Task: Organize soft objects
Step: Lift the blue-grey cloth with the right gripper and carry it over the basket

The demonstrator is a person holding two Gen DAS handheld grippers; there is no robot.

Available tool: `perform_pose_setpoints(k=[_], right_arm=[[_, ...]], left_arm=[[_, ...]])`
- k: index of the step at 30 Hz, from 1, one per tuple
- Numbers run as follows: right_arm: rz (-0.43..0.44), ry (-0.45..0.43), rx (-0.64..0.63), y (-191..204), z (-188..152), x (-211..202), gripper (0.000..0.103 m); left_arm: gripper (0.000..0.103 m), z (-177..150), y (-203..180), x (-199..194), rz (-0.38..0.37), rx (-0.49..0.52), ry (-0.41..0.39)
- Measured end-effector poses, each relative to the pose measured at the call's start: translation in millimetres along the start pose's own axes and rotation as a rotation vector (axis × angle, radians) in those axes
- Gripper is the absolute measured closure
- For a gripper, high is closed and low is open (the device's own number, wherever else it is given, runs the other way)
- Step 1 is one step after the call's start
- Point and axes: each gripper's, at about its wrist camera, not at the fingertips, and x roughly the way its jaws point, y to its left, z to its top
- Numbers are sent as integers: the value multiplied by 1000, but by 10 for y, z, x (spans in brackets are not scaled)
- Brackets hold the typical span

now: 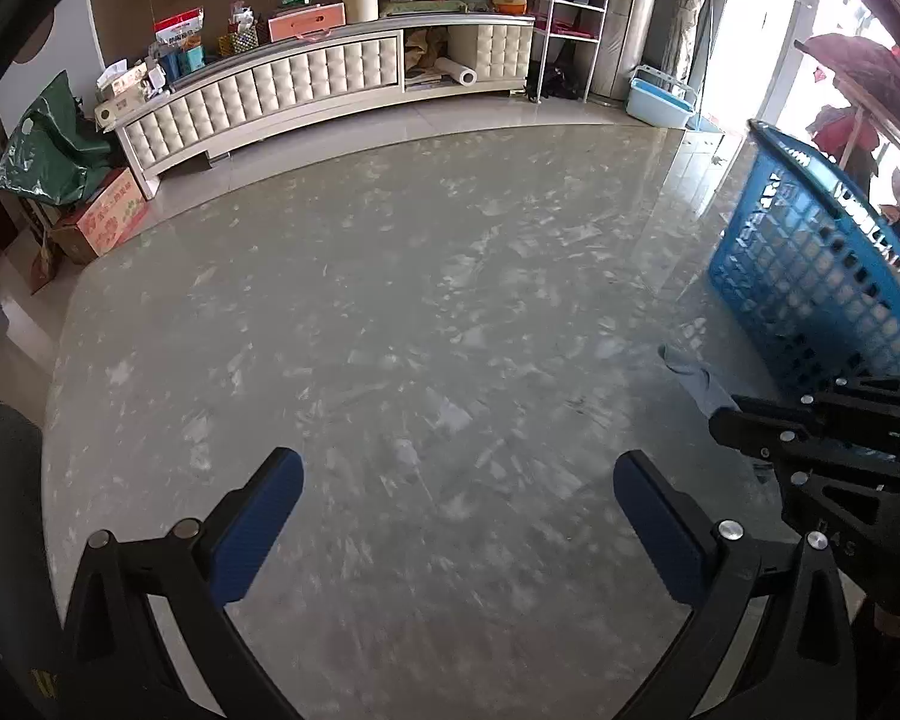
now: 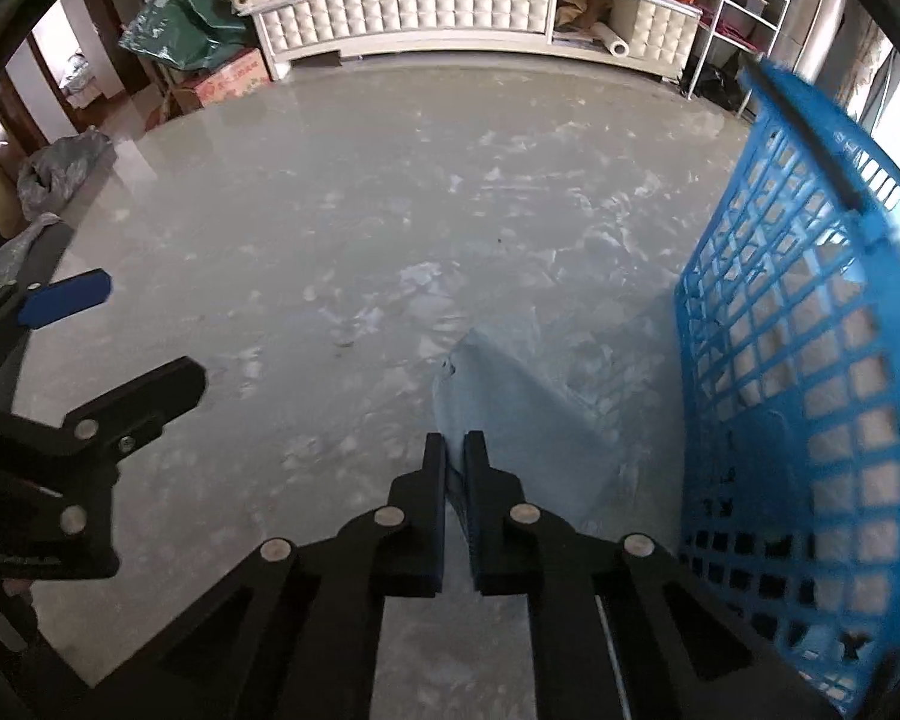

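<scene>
Right, the right gripper [image 2: 455,450] is clamped tight on a pale blue cloth [image 2: 528,414], lying on the glass table [image 2: 330,210] just beside the blue basket [image 2: 810,360]. Left gripper [image 1: 456,504] w/ fingers spread wide, nothing between. White cabinet [image 1: 306,84] beyond.

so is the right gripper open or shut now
Shut: the right gripper has its fingers pinched on an edge of the light blue cloth, beside the blue basket. The left gripper is open.

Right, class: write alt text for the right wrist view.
The right gripper is shut on a pale blue cloth lying on a grey marbled table, beside a blue plastic basket. The open left gripper shows at left.
</scene>
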Motion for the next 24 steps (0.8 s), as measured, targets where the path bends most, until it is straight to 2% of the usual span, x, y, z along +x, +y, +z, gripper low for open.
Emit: perform_pose_setpoints(k=[11,19,24], right_arm=[[89,-110,-23,5,-127,-791,98],[145,-190,-15,-73,-283,-1312,98],[159,-229,-7,-203,-294,-1368,98]], left_arm=[[0,-178,-308,-733,-13,-21,-53],[0,-214,-577,-1315,18,-12,-117],[0,-217,-771,-1554,36,7,-144]])
